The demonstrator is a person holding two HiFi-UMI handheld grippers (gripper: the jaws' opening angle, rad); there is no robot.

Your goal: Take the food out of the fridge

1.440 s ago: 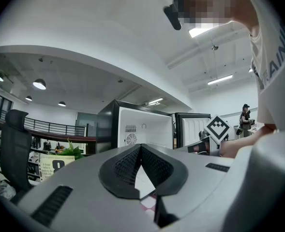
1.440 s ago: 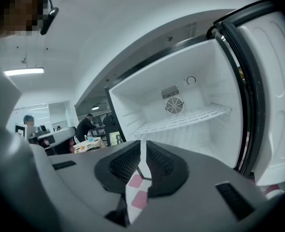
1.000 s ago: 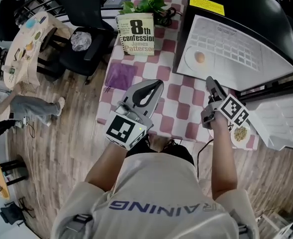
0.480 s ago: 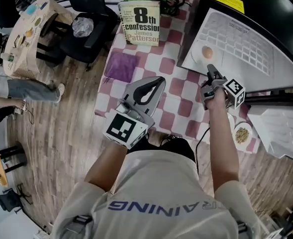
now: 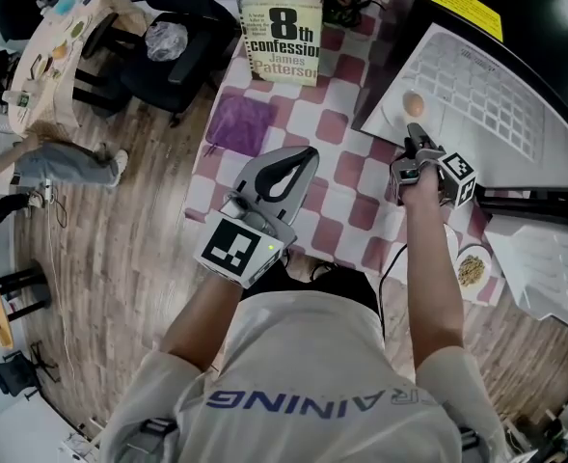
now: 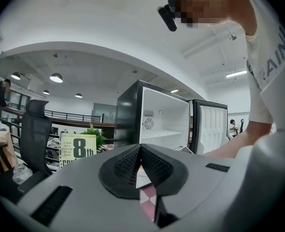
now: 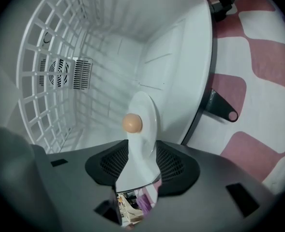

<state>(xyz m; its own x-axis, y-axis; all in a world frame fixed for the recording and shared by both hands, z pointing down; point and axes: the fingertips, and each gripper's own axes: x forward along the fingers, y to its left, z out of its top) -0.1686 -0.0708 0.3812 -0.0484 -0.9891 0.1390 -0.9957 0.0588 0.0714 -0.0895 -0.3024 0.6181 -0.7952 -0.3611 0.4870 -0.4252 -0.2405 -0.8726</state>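
1. Right gripper view: the right claw [image 7: 140, 151] gapes wide, tilted so its jaws flank the plate [image 7: 149, 114] rim, ready to pinch.
2. The egg [image 7: 132, 123] rests on that plate inside the open fridge [image 7: 103, 47].
3. The left claw [image 6: 140, 153], closed and empty, waits over the counter [image 5: 346, 196].

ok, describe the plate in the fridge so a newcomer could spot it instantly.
Find the black mini fridge standing open on the checked tablecloth. Inside, near the front, sits a white plate holding a single tan egg. The only other plate sits outside on the tablecloth and holds grainy food.
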